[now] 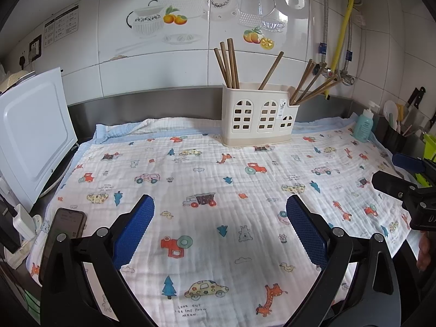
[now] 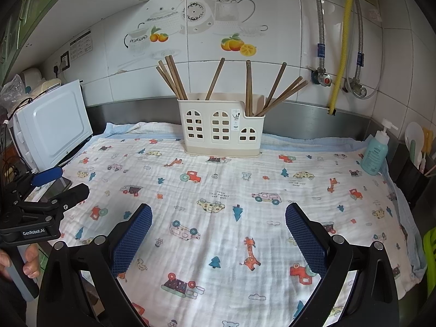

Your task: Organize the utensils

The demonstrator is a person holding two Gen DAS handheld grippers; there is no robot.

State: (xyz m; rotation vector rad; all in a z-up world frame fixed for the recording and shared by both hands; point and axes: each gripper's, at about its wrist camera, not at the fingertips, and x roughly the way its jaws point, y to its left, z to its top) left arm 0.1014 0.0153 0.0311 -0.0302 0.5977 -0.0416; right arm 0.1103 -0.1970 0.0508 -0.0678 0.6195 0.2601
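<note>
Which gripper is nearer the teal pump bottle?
Right. The right gripper has the pump bottle ahead on its right; the left gripper sits farther off, across the cloth.

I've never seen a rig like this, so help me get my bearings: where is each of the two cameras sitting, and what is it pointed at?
Left wrist view: sits on the left gripper, looking past its open blue pads across the printed cloth toward the tiled wall; the right gripper shows at the edge.
Right wrist view: sits on the right gripper, facing the same way; the left gripper and the hand holding it show.
Both share the cream chopstick holder and teal pump bottle.
</note>
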